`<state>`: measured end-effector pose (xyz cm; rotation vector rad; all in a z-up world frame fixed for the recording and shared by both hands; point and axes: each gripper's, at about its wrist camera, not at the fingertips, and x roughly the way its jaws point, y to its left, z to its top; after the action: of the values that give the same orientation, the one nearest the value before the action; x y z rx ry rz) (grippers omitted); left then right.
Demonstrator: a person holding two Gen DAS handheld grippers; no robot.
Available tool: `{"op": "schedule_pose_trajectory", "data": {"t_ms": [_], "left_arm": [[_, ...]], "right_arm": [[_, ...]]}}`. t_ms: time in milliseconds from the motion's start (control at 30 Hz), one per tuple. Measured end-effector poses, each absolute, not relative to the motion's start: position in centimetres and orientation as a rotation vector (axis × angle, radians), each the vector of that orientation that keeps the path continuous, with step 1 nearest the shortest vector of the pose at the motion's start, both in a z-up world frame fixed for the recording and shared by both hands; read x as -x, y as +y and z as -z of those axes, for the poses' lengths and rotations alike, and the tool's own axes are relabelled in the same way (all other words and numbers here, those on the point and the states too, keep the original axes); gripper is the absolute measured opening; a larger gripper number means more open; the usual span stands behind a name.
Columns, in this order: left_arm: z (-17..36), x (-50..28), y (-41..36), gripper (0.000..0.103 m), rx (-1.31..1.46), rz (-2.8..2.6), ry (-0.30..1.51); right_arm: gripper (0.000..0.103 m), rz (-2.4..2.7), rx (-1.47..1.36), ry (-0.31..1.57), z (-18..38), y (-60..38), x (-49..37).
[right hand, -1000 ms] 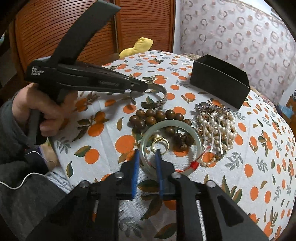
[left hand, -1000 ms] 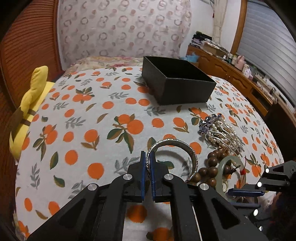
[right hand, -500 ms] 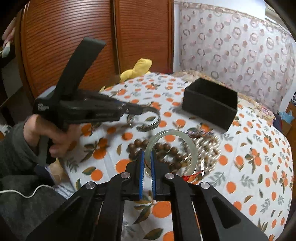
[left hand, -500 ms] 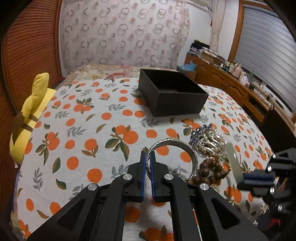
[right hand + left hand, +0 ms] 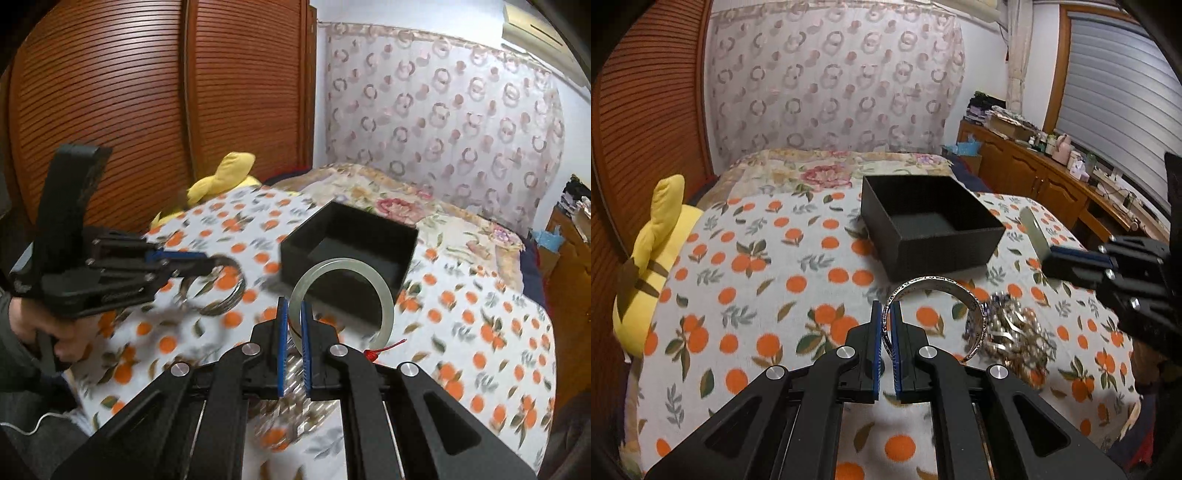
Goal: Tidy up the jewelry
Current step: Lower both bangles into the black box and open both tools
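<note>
Left tongs (image 5: 886, 325) clamped tight on the engraved silver cuff bangle (image 5: 975, 317), held clear of the orange-print bedspread (image 5: 738, 295) just in front of the open black square cardboard box (image 5: 934, 236); right tongs (image 5: 293, 325) pinched shut on the pale green jade bangle (image 5: 384, 295), raised before that box; heap of pearl and bead jewellery (image 5: 1015, 339) lying near the box's front corner.
</note>
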<state>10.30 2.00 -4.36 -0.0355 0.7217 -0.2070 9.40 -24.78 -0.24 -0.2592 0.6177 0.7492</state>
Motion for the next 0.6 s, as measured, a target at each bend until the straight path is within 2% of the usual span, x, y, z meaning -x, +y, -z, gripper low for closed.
{"op": "schedule_pose_trajectory", "data": {"t_ms": [333,600], "left_arm": [[2.6,-12.5,2.0,0.004,0.040,0.191,0.686],[2.0,-14.3,1.9,0.004,0.035,0.180,0.676]], "right_arm": [[0.008,-0.751,0.228,0.619,-0.7,-23.7,-15.6],[0.008,-0.774,0.142,0.695,0.5,-23.3,-19.4]]}}
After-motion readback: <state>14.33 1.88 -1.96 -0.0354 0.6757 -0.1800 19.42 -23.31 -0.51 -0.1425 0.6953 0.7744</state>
